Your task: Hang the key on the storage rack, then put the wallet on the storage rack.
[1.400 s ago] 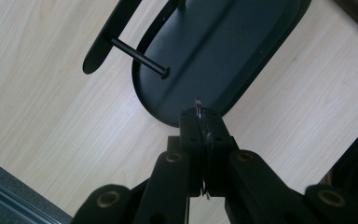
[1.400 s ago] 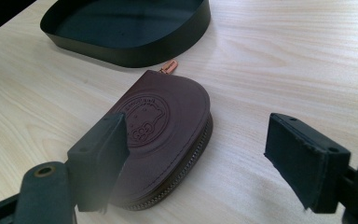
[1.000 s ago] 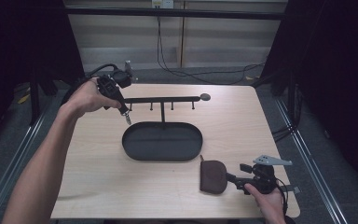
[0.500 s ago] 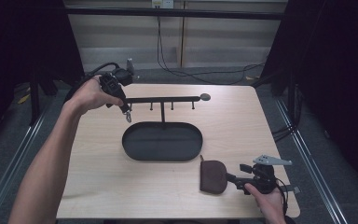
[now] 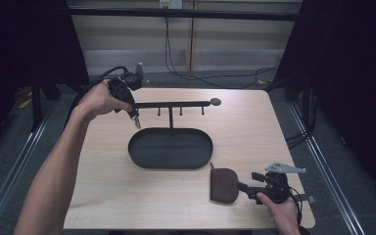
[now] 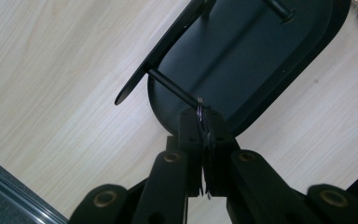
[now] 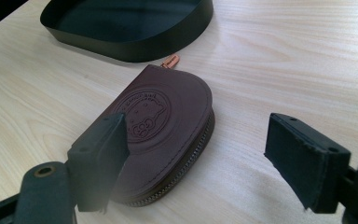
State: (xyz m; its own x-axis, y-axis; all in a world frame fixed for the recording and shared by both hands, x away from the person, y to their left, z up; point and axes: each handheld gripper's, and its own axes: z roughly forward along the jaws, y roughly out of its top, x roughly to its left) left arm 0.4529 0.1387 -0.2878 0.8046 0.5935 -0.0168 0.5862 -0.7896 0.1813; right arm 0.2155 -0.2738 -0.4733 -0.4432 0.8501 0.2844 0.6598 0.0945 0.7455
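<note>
Black rack, keys going on a peg

High view: left gripper point(image 5: 136, 119) at the rack's point(image 5: 174, 104) end. Left gripper view: jaws clamped on a key ring point(image 6: 200, 112) touching the peg point(image 6: 172, 88) ahead; a tilt could miss it. Right gripper view: jaws wide apart, holding nothing, pouch point(image 7: 161, 140) between them.

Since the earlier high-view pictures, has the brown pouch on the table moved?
No. The brown pouch lies in the same spot, just off the right end of the black oval tray, with the right gripper beside it, jaws open.
</note>
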